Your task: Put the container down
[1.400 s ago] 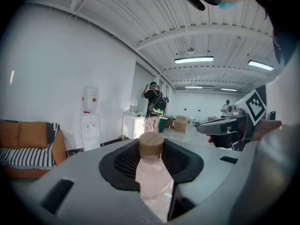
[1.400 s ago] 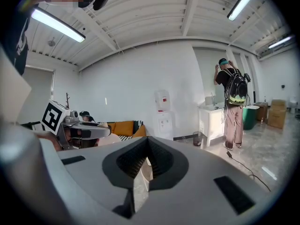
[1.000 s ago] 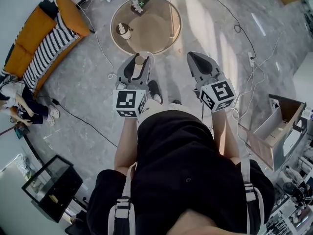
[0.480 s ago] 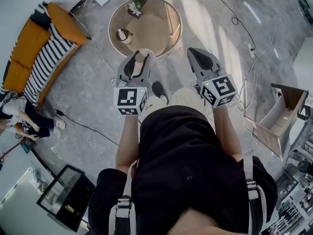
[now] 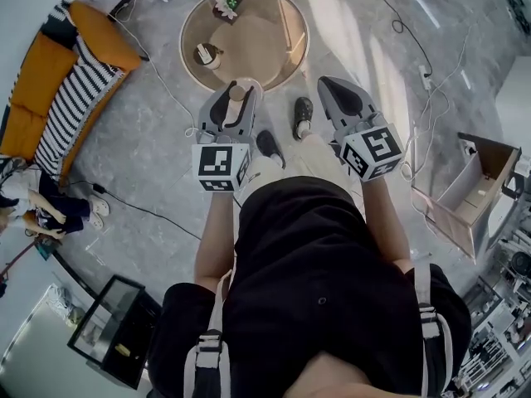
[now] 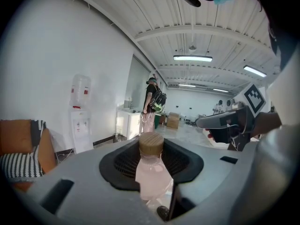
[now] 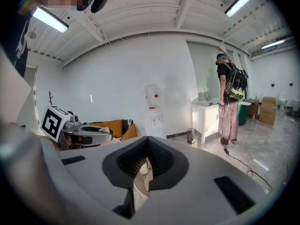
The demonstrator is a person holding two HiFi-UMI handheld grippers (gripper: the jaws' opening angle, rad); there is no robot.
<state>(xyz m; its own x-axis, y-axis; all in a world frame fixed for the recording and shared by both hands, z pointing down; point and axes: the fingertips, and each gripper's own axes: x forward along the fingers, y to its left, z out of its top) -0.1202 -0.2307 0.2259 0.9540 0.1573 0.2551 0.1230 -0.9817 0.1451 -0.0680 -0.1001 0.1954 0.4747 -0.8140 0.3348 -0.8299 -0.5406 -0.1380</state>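
The container (image 5: 238,92) is a small clear bottle with a cork cap. My left gripper (image 5: 236,106) is shut on it and carries it upright in the air, just short of the round table's (image 5: 274,65) near rim. In the left gripper view the bottle (image 6: 152,172) stands between the dark pads, cork on top. My right gripper (image 5: 332,94) hangs beside it at the same height, jaws together and nothing between them; in its own view the gripper (image 7: 144,168) shows only a thin slit.
On the round table stand a small jar (image 5: 207,54) and a potted plant on a dark box (image 5: 231,3). An orange sofa with a striped blanket (image 5: 70,69) lies left. Cables run over the floor, an open cardboard box (image 5: 469,193) sits right, and a person stands by a far counter (image 7: 229,102).
The person has stepped forward: the table is nearer, and a shoe has swung out between the grippers. Both grippers keep their pose, the left still holding the bottle.
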